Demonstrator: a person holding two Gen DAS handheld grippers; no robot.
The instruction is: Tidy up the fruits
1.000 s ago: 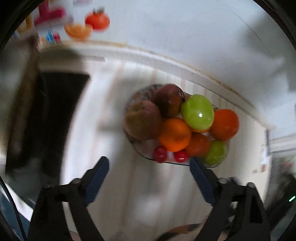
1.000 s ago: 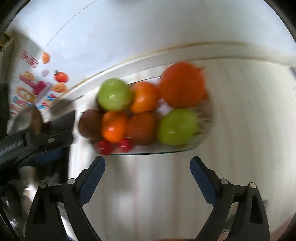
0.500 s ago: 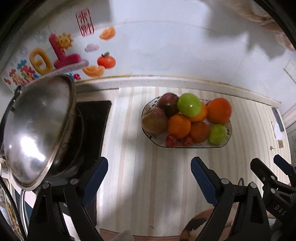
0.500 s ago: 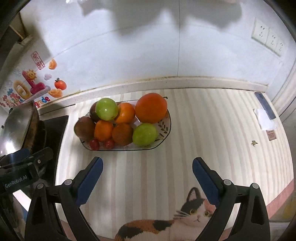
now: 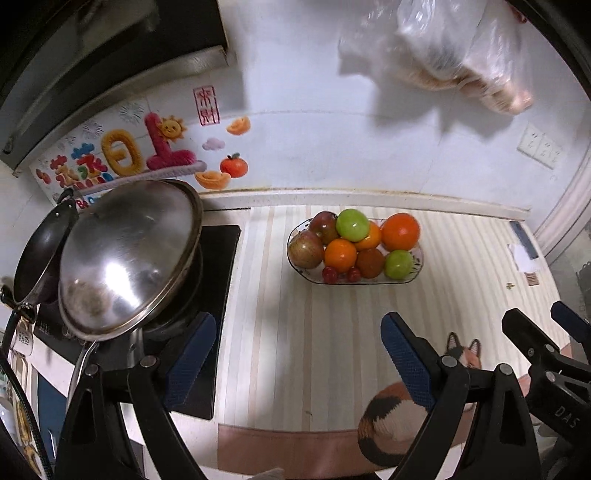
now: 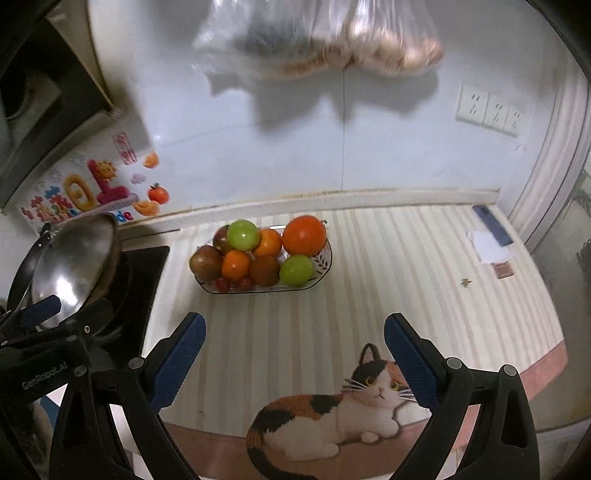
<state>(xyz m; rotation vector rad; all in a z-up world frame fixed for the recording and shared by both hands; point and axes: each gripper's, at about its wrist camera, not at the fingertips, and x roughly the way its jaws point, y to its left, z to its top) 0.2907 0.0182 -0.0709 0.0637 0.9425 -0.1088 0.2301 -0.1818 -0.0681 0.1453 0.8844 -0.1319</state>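
Sitting on the striped mat: fruit bowl (image 6: 320,275), far from both grippers, near the back wall; it looked smaller and farther off than a second earlier, when it filled the middle of both views.
Fruit in bowl: big orange (image 6: 304,235) at the far right, green apple (image 6: 242,234) on top, second green apple (image 6: 296,270) near right, red-brown apple (image 6: 206,262) at the left, small red fruits (image 6: 222,284) along the near rim; the pile was unchanged.
Left gripper (image 5: 297,356): jaws wide apart, nothing between them, well short of the bowl, as wide as before.
Right gripper (image 6: 294,352): jaws spread wide, empty, over the near mat.
Newly in view: cat picture (image 6: 334,411) at the mat's near edge, steel wok lid (image 5: 129,254) on the black cooktop (image 5: 218,291) at the left, clear plastic bag (image 6: 317,33) hanging on the wall above, wall sockets (image 6: 489,110) at the far right.
Wall stickers (image 5: 125,155): far left, behind the lid.
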